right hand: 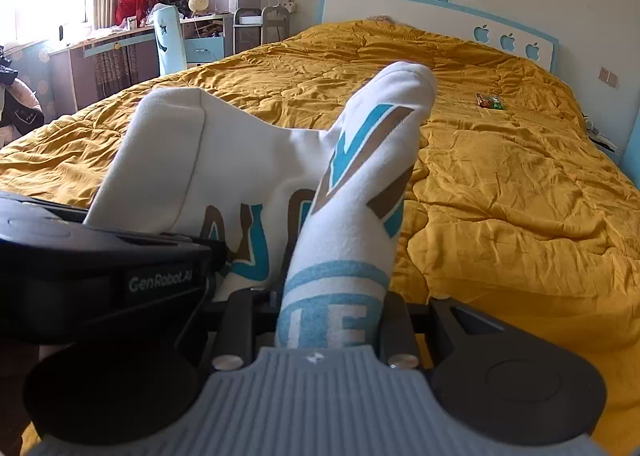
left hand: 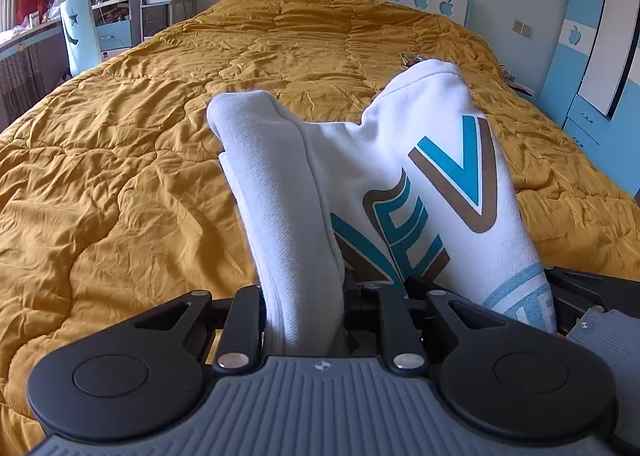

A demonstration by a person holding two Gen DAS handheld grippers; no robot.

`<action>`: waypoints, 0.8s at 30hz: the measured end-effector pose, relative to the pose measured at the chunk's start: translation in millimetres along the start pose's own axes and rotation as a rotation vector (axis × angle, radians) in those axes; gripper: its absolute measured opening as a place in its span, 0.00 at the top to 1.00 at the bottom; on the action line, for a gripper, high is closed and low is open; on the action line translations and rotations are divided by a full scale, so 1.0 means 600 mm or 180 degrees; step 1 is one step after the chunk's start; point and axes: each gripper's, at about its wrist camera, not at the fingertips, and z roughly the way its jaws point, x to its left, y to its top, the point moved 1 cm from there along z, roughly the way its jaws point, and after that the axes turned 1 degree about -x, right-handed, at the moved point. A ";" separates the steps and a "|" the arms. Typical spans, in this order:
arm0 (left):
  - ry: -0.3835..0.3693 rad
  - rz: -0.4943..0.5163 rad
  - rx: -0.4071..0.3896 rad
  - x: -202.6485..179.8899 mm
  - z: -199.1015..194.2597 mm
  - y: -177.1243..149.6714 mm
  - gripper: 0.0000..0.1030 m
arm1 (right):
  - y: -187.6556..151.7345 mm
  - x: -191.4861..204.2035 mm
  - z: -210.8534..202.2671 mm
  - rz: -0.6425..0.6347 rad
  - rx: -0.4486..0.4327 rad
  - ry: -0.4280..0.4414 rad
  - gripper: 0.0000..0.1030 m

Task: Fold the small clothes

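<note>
A big bed with a yellow quilt (left hand: pixel 160 135) fills the room. Above it hangs a white piece of clothing (left hand: pixel 432 159) with blue and brown letters, held up off the quilt. The left gripper (left hand: pixel 304 320) points down at a slant and pinches one bunched edge. The right gripper (right hand: pixel 332 320) sits just beside it, tilted down too, squeezing the other edge tight.
</note>
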 end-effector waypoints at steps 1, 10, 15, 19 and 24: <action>0.0021 0.0035 -0.0020 -0.007 -0.005 0.003 0.80 | 0.003 -0.003 -0.006 -0.0006 -0.0041 0.0007 0.82; -0.0173 0.0218 -0.0136 -0.112 -0.043 0.052 0.80 | 0.022 -0.106 -0.087 0.0178 -0.0385 -0.0102 0.82; -0.0568 0.0269 -0.0101 -0.198 -0.037 0.060 0.80 | 0.010 -0.206 -0.150 0.0054 -0.0483 -0.0393 0.82; -0.0894 0.0528 -0.0007 -0.287 -0.030 0.051 0.80 | -0.014 -0.324 -0.214 0.0391 -0.0396 -0.0408 0.82; -0.1621 0.0365 0.0327 -0.371 -0.004 0.037 0.80 | -0.059 -0.476 -0.302 0.0621 -0.0212 -0.0524 0.82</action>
